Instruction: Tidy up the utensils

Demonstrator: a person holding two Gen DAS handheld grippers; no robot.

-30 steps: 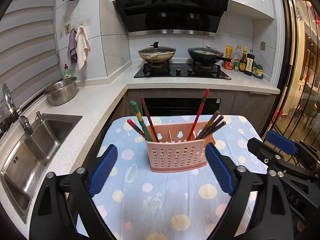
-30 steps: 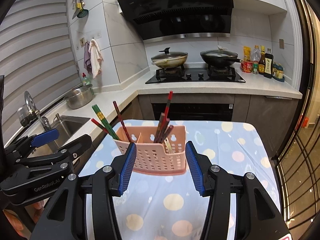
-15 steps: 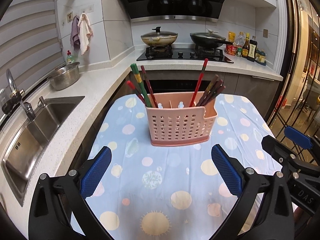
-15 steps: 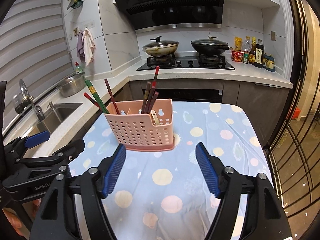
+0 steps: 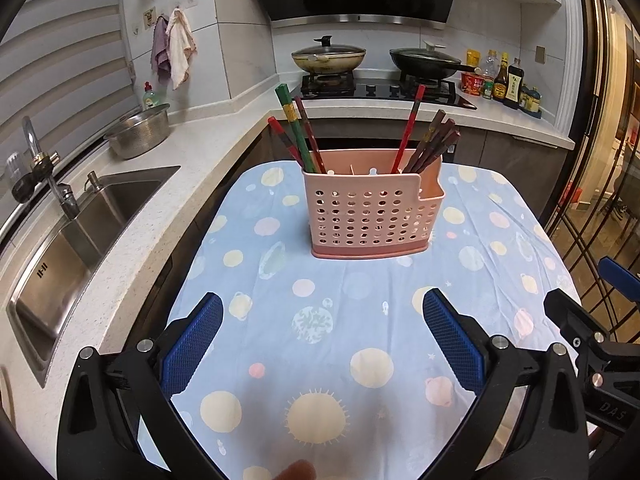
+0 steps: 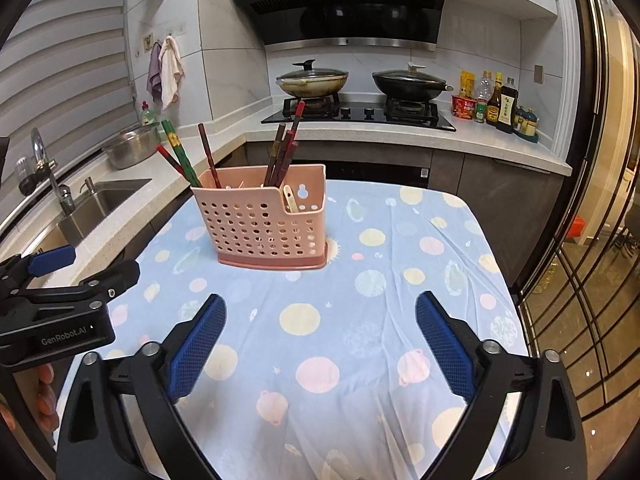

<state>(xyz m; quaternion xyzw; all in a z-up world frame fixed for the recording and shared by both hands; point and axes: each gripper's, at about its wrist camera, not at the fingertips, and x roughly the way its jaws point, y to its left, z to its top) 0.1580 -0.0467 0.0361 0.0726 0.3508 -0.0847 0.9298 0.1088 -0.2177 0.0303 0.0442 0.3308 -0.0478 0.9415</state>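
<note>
The pink utensil holder point(image 5: 372, 212), filled with chopsticks point(image 5: 298, 132), is seen upright on the surface point(image 5: 360, 320), well ahead of the left claw point(image 5: 322, 344) and right claw point(image 6: 320, 344), both spread wide with nothing between them, the right having just been opening.

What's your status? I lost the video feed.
Both grippers, left and right, open, empty, right's jaws just opened. Chopsticks upright in basket. Nothing blocking.
</note>
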